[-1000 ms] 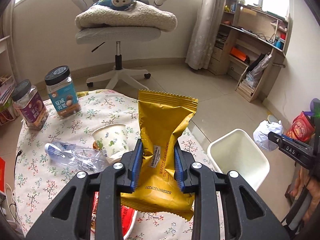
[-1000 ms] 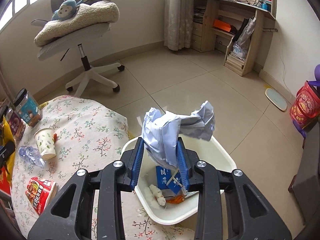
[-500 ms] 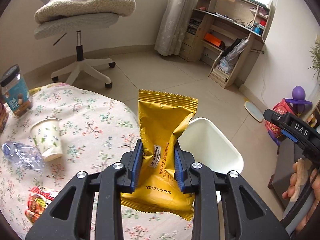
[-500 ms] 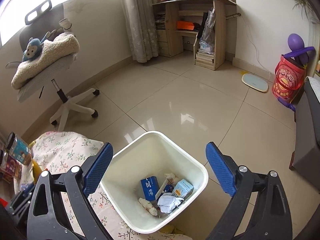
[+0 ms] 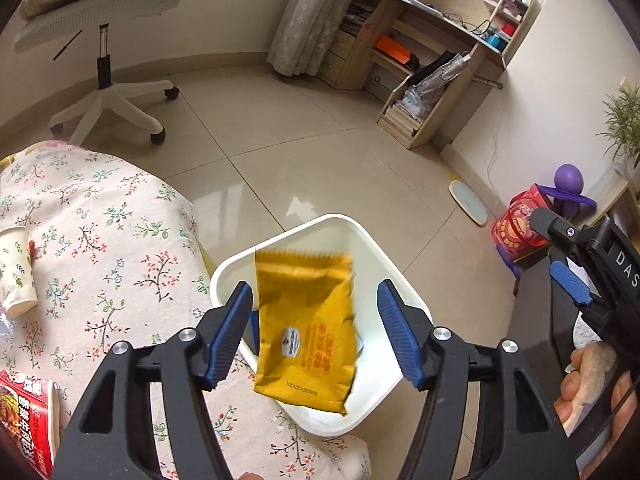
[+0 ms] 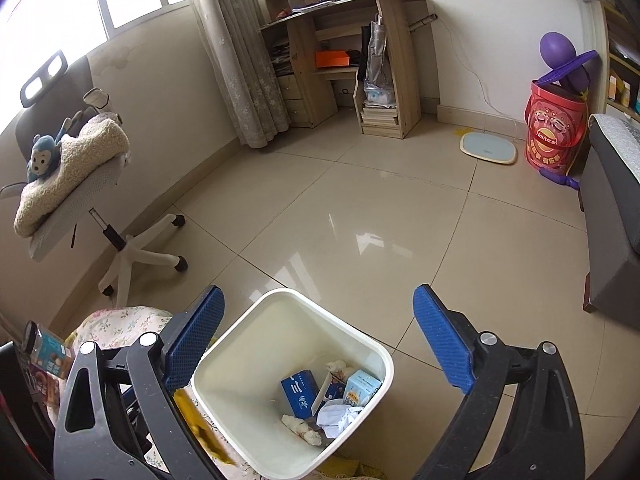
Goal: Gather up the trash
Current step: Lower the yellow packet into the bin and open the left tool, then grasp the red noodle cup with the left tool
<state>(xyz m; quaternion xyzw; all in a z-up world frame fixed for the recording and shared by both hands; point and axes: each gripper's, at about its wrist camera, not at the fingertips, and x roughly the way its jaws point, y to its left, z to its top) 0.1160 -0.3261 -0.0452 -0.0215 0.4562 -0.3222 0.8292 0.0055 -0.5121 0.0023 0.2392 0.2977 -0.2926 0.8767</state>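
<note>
left wrist view, floral tablecloth beside white bin, beige tiled floor, both jaws wide, left just opened, yellow packet loose between them

Yellow snack packet over the white bin

The yellow snack packet, motion-blurred, hangs upright and loose above the white bin, its serrated top edge uppermost; inside the bin lie a blue carton, a pale blue carton and crumpled paper.

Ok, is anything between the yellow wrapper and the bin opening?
Nothing visible. The yellow wrapper hangs free between the left gripper's just-opened jaws, directly over the white bin, whose mouth is uncovered; the right gripper stands open.
</note>
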